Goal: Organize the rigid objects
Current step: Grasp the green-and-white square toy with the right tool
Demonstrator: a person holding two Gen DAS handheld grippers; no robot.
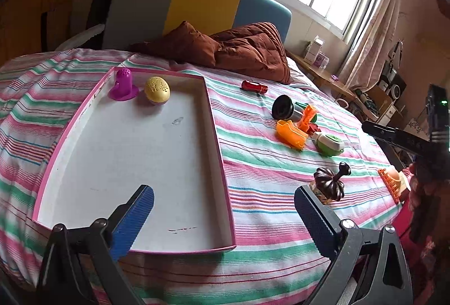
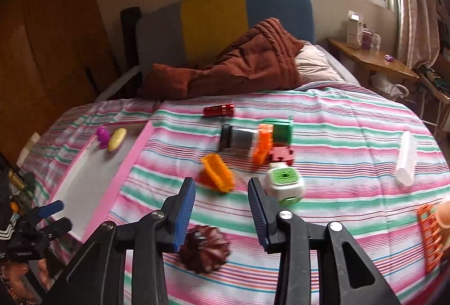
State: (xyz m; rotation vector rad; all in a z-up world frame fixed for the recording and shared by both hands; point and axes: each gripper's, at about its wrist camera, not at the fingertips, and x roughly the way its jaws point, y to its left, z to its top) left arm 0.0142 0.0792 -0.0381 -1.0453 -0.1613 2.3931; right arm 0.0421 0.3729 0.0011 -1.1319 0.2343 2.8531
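Observation:
A pink-rimmed white tray [image 1: 84, 164] [image 2: 118, 181] lies on the striped bed and holds a purple toy [image 1: 123, 85] and a yellow egg [image 1: 157, 89]. My left gripper [image 1: 225, 212] [image 2: 56, 216] hovers open and empty over the tray's near right corner. A dark brown pumpkin-shaped piece [image 1: 330, 182] [image 2: 204, 251] lies on the bedspread, just under my right gripper [image 2: 222, 206]. That gripper's jaws stand apart with nothing between them. Beyond it lie an orange block [image 2: 218, 172], a green-and-white cube [image 2: 284, 182], a black-and-silver cup [image 2: 239, 140] and a red flashlight [image 2: 219, 110].
An orange rack [image 2: 430, 237] [image 1: 389, 181] sits at the bed's right edge, and a white block [image 2: 406, 161] lies further back. More orange, green and red toy parts [image 2: 270, 141] cluster by the cup. A brown quilt [image 1: 247, 49] is heaped by the headboard.

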